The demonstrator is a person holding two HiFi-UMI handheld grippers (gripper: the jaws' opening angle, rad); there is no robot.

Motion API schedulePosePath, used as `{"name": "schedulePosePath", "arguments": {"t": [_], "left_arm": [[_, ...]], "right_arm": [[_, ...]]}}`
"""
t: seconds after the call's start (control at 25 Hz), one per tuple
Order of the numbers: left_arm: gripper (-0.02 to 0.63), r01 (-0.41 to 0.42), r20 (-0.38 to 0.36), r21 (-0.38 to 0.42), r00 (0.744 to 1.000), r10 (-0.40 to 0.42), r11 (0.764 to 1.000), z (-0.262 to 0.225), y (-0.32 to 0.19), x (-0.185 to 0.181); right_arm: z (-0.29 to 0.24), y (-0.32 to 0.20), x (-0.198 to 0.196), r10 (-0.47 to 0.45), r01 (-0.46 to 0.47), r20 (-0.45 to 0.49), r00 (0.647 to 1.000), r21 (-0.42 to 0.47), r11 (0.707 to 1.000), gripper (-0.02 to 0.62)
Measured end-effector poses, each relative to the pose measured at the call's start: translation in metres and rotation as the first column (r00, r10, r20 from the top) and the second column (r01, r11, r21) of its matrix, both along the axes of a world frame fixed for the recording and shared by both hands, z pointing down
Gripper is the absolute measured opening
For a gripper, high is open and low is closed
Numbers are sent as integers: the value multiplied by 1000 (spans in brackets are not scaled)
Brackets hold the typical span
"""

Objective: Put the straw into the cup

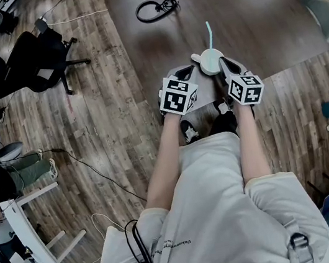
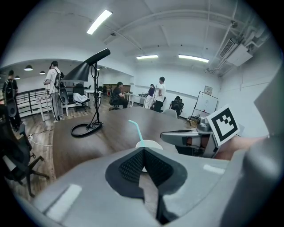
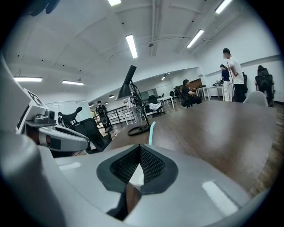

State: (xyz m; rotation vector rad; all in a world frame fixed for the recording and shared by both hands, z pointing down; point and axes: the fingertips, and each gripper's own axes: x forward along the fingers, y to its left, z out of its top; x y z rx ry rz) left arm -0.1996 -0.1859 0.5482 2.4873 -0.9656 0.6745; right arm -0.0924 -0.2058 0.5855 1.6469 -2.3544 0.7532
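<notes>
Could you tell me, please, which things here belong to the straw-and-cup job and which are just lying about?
Job: round white lidded cup; thin teal bendy straw standing in it; left gripper and right gripper, both shut, flanking it.
Lying about: black ring-based stand on the dark brown wooden table; black office chair.

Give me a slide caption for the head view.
Teal straw stands in the cup at the table edge, left claw and right claw flanking it.

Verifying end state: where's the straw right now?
In the head view, the straw stands upright in the white cup at the table's near edge, between the left gripper and the right gripper.
</notes>
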Motion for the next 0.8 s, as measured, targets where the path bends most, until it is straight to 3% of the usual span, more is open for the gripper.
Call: {"name": "schedulePosePath", "arguments": {"t": [0.8], "left_arm": [[0, -14, 10, 2, 1000, 13, 1000, 0, -3, 0]], "right_arm": [[-7, -3, -6, -47, 47, -19, 999, 2, 999, 25]]}}
